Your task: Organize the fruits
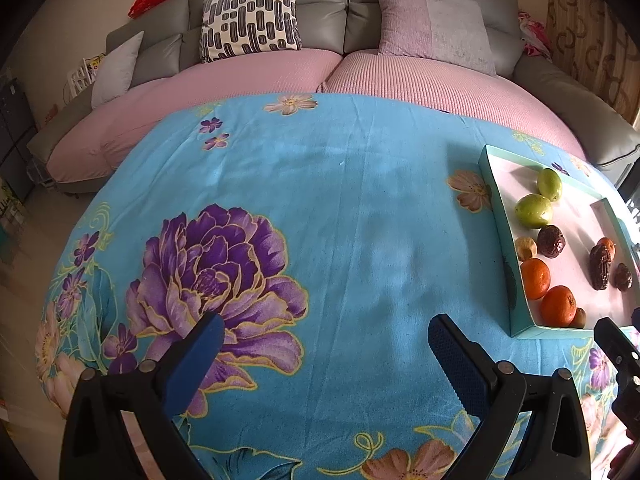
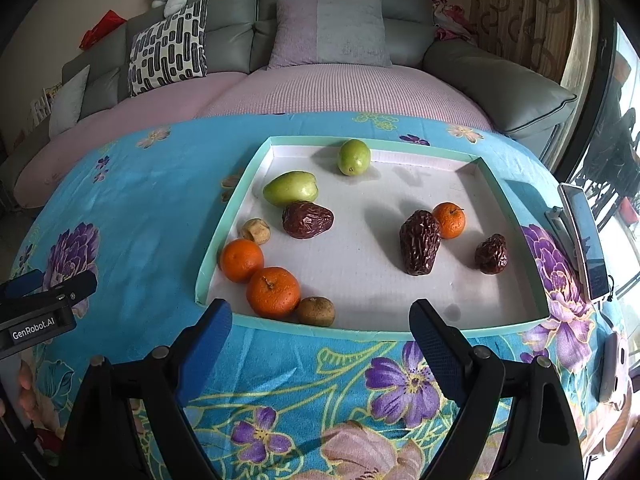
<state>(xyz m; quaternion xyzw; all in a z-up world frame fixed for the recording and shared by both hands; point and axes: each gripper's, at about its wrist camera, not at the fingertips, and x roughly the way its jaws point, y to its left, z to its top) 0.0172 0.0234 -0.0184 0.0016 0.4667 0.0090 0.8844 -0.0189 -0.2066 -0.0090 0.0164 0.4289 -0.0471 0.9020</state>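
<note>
Right tongs [image 2: 320, 320]: wide open, empty, just short of the tray [image 2: 224, 224].
Left tongs [image 1: 324, 336]: wide open, empty, over bare worktop [image 1: 340, 208].
Fruit: all inside tray; oranges [image 2: 273, 291] at 7 o'clock, one [image 2: 449, 220] at 3.
Progress: kinds mixed, apparently unsorted.

From low over the near tabletop [image 1: 360, 200] edge, both views are aimed toward the far sofa [image 2: 340, 0], the left one over bare cloth, the right one close before the tray [image 2: 224, 232], which is shared.
</note>
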